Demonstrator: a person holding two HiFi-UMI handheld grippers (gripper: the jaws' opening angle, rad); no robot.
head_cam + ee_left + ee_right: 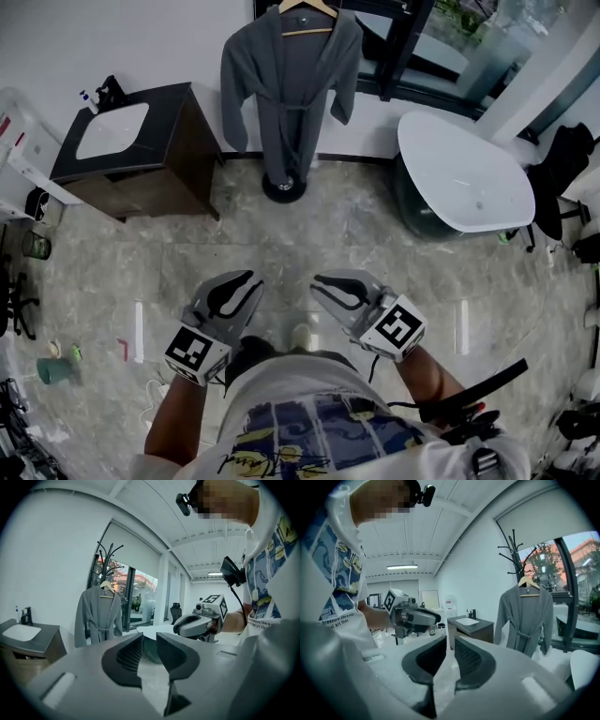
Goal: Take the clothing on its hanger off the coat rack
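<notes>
A grey robe (286,84) hangs on a wooden hanger (307,9) on the black coat rack, whose round base (283,187) stands on the floor by the far wall. In both gripper views the robe (98,616) (525,616) is upright and some way off, under the rack's hooks (108,555) (513,550). My left gripper (251,279) (149,637) and right gripper (319,281) (450,641) are held side by side close to my body, far short of the robe. Each shows a narrow gap between its jaws with nothing in it.
A dark vanity with a white sink (141,159) stands left of the rack, and a white bathtub (464,173) stands right of it under a window. A black chair (562,169) is at the far right. A green cup (56,368) and clutter lie on the floor at left.
</notes>
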